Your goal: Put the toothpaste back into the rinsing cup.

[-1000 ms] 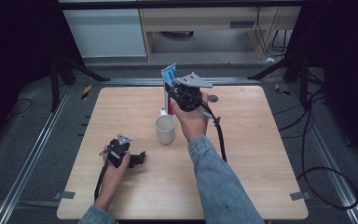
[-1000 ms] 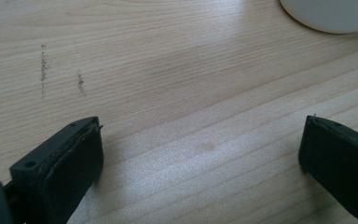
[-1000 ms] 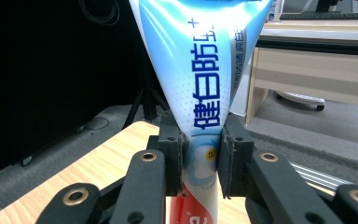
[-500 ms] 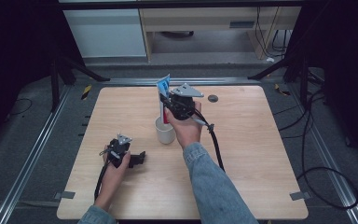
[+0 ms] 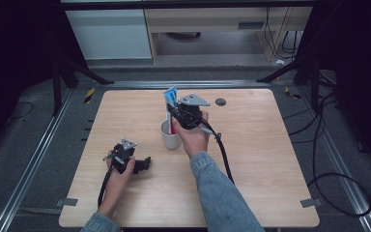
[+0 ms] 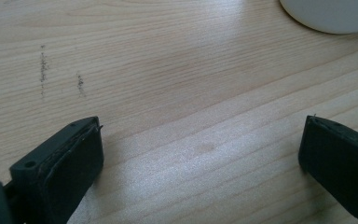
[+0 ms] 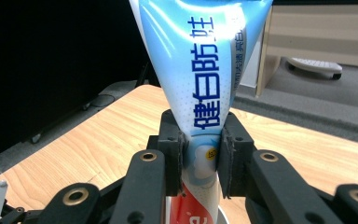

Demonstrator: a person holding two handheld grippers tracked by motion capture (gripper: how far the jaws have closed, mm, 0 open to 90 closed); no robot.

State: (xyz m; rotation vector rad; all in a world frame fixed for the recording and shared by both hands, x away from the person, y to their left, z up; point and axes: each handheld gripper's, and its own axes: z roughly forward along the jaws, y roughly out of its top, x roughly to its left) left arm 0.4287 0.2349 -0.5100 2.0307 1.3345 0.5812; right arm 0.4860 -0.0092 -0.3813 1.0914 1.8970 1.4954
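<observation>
Cup: a white cup (image 5: 170,137) stood upright near the middle of the table (image 5: 270,159); the lower end of the tube reached into its mouth.
Toothpaste tube: a blue, white and red toothpaste tube (image 7: 200,93) stood upright over the cup, its flat crimped end uppermost.
Right claw (image 7: 200,161): its pads were clamped on the tube's lower part, directly above the cup.
Left claw (image 6: 200,156): spread wide with nothing between the pads, low over bare wood, well left of the cup.
Table: pale wood grain, a few dark scuff marks.
Room: dark floor with loose cables; pale cabinets behind the table.
</observation>
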